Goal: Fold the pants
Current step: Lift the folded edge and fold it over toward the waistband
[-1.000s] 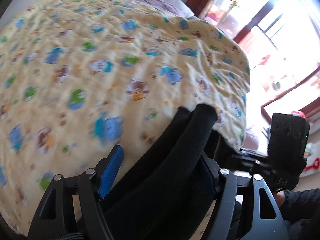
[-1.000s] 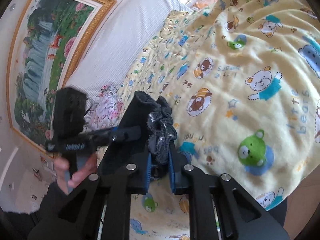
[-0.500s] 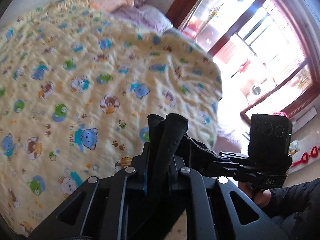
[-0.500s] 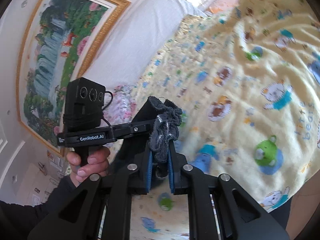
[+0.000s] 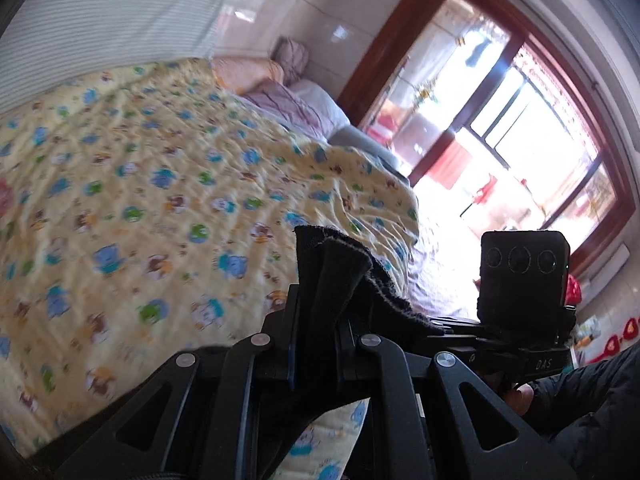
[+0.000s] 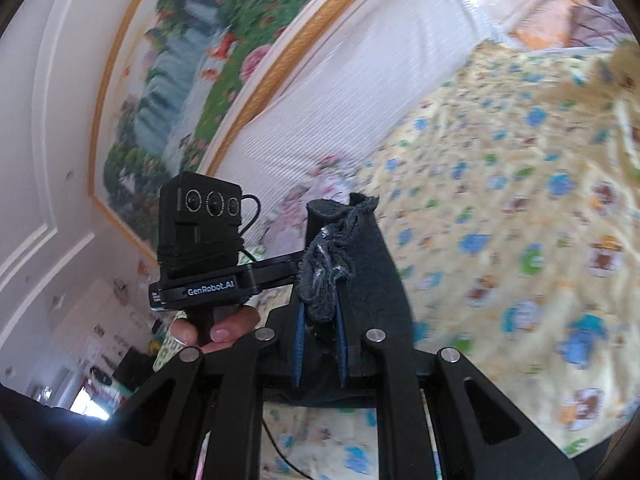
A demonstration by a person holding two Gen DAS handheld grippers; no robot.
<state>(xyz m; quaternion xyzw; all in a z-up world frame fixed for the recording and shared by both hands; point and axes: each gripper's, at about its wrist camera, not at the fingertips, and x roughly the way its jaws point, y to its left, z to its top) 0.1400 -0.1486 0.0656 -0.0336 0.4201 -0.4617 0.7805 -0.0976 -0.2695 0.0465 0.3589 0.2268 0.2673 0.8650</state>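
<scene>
Left gripper: wide apart a moment ago, just closing, now squeezed tight on a fold of the black pants. Right gripper: pressed together too, pinching a crinkly bunched edge of the same pants. Both lifted up off the yellow bear blanket, spread from 9 to 12 o'clock. Probably a good start: pants held at two spots in the air, ready to hang straight. Hidden: the rest of the pants, drooping out of view at 6 o'clock behind the black gripper arms. Blurry blanket. Cannot tell waist from legs.
</scene>
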